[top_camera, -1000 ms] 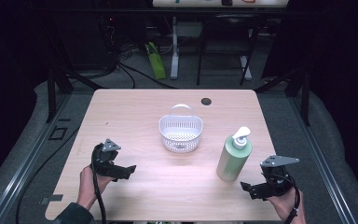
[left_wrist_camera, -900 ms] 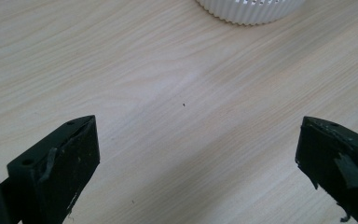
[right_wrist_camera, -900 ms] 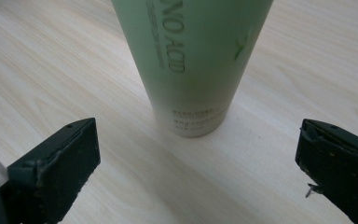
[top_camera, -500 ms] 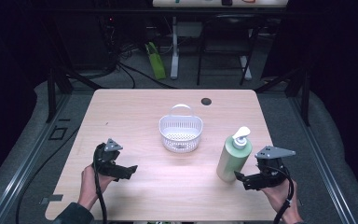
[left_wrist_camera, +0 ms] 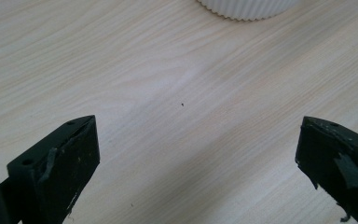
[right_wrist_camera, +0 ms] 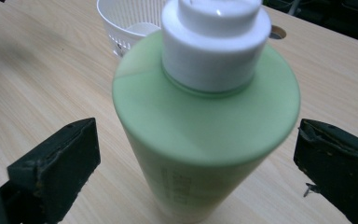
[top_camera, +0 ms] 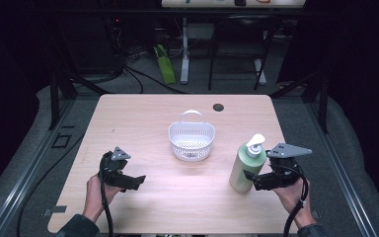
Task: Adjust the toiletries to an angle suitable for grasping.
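green pump bottle [top_camera: 246, 166]: 1 | white basket [top_camera: 191, 138]: 1 | gripper: 2 — left gripper [top_camera: 133, 182], right gripper [top_camera: 252, 178]

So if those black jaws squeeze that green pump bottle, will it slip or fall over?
The green pump bottle looks smooth and rounded, so it may slip unless the right gripper, whose jaws stand open on either side of it, clamps squarely. It stands tall on a narrow base, so a high push would probably tip it. Its plastic probably gives slightly.

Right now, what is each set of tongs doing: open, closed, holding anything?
Left tongs: open, over bare table.
Right tongs: open, jaws either side of the green pump bottle, not gripping.
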The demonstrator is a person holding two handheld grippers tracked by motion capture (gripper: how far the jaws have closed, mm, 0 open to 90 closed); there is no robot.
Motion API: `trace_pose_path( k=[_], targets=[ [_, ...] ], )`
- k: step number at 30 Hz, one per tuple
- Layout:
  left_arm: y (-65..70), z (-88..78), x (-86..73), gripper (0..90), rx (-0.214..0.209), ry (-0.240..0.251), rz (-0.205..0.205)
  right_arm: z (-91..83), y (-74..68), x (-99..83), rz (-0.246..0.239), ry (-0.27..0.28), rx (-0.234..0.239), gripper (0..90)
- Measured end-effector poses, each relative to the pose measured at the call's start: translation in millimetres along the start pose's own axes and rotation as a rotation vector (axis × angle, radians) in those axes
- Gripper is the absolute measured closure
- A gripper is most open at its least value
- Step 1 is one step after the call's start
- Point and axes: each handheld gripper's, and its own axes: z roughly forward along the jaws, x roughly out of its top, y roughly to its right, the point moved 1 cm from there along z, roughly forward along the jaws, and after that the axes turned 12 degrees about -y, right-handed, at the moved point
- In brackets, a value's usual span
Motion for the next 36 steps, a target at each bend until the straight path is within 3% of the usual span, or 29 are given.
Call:
trace_pose_path(
  k=[5,9,17,26,36],
  targets=[
    [-0.4,0.0,-0.1,0.0,0.0,0.0,-0.003,2.1,0.9,6.0,-0.006,0.012,0.005,1.8],
    [-0.9,0.2,-0.2,0.0,0.008,-0.007,-0.003,4.2,3.5,10.1,-0.008,0.035,0.003,10.7],
    [-0.7,0.3,0.0,0.0,0.008,-0.012,-0.001,5.5,3.3,10.5,-0.005,0.038,-0.003,11.5],
    [-0.5,0.5,0.1,0.0,0.013,-0.016,-0.004,11.0,-3.5,15.1,0.03,0.052,-0.047,11.7],
    [-1.2,1.1,0.1,0.0,0.016,-0.019,-0.004,19.4,-1.3,20.6,0.088,0.072,-0.09,11.8]
  ],
)
